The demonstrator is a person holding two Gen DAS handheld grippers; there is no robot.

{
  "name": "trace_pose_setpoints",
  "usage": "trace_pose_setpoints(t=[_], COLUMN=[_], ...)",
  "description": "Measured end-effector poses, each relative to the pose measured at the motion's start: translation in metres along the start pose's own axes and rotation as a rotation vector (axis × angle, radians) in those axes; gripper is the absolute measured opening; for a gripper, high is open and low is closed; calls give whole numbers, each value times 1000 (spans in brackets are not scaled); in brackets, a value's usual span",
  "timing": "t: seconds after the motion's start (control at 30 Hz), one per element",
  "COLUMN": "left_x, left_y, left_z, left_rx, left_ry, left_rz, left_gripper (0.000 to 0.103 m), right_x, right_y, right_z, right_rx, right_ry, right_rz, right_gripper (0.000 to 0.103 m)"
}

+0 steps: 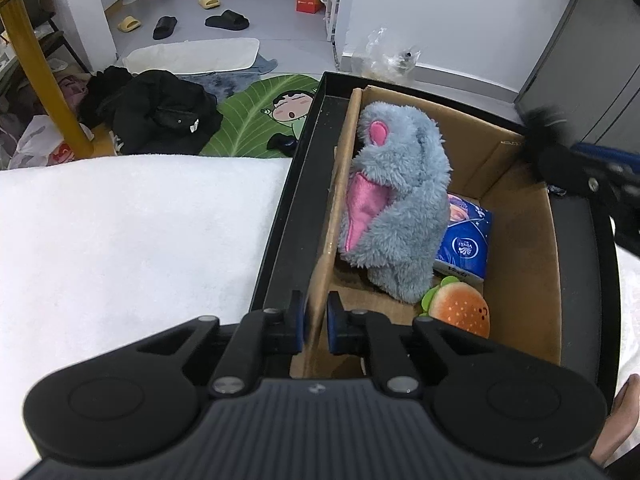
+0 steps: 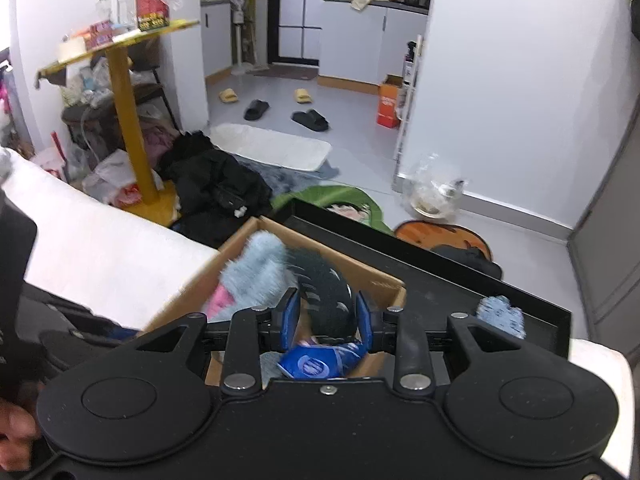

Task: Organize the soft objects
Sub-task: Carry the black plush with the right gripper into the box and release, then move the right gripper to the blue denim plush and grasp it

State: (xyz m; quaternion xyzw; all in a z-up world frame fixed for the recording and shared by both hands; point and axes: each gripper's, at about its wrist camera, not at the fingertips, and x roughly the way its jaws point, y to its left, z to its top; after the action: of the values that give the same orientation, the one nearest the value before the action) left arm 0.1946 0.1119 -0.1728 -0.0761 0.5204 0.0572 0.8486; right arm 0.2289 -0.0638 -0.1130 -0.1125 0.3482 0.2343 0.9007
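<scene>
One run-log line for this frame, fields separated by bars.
left gripper: shut on cardboard box wall | right gripper: shut on dark fuzzy item over box | in box: grey plush, tissue pack, burger toy

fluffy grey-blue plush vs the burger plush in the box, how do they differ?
The fluffy grey-blue plush with pink ears is far bigger and stands tall against the cardboard box wall; the round orange burger plush is small and lies low at its foot. The grey-blue plush is shaggy, the burger plush smooth. Both are soft toys inside the box.
</scene>
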Motion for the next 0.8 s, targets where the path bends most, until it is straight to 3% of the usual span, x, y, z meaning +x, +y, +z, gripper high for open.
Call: trace_pose_setpoints(t=[0.07, 0.1, 0.67, 0.8], left_x=[0, -1, -14, -17], left_y=[2, 2, -2, -4], left_z=[-1, -1, 0, 1], left_rx=[-4, -3, -3, -2], left_ry=[-1, -3, -43, -59], left_rz=[-8, -8, 23, 34], left_gripper=[10, 10, 13, 14], right_x=[0, -2, -15, -15], right_y=[1, 1, -39, -47], right_z=[4, 4, -21, -27], right_rx=[8, 11, 27, 44], right_ry=[-4, -15, 8, 13], right_rz=[4, 1, -46, -57], right_gripper=[51, 55, 55, 61])
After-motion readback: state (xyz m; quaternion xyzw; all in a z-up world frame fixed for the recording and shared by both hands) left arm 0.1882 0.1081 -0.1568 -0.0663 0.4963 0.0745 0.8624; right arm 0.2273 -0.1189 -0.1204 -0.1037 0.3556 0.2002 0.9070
